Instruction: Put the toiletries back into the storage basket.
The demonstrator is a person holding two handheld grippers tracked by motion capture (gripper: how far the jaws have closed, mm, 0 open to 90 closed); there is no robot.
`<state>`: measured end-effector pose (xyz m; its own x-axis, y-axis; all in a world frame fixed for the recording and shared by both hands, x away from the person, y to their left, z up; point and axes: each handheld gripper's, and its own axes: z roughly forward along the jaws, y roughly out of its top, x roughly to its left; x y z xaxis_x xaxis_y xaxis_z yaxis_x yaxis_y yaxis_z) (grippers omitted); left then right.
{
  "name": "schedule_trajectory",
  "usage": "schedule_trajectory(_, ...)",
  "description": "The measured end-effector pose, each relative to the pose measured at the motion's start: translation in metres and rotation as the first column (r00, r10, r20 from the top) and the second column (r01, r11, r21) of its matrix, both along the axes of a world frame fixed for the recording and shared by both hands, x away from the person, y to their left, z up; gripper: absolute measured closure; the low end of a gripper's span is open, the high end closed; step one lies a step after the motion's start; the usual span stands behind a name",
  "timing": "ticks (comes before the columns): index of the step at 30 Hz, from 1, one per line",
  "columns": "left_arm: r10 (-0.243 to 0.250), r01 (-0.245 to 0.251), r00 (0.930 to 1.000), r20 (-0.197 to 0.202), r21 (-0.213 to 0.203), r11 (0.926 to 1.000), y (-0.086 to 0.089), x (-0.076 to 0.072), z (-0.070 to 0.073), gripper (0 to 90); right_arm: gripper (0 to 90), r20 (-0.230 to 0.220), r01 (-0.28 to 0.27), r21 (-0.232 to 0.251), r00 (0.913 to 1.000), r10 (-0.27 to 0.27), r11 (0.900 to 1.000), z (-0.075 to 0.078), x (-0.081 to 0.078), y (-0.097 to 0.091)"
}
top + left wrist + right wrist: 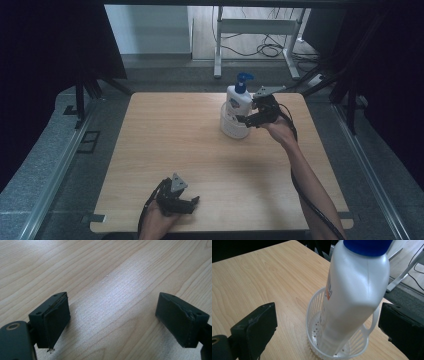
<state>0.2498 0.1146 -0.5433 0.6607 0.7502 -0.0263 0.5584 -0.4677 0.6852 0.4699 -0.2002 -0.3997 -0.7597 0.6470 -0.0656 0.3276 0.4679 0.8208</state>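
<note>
Dim high view, dark edges; close views brighter, soft glare.

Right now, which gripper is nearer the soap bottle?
Right. The right gripper is beside the soap bottle, jaws open around it where it stands in the white basket. The left gripper sits at the table's near edge, far away.

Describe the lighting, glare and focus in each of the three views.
High view: dim and bluish, dark at both sides; the table is evenly lit and the bottle is small but sharp. Left gripper view: a pale sheen runs across the wood between the left gripper fingers; the grain is crisp. Right gripper view: bright and warm; the white bottle body looks slightly washed out, and the basket slats are soft.
</note>
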Motion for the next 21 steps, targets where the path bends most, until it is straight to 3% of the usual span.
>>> schedule_trajectory(21, 0.002, -0.002, 1.0000, 0.000, 0.000, 1.0000, 0.000, 0.000, 0.000, 11.6, 2.5, 0.001, -0.014, -0.028, 0.9999, 0.014, 0.9995, -0.001, -0.026, -0.012)
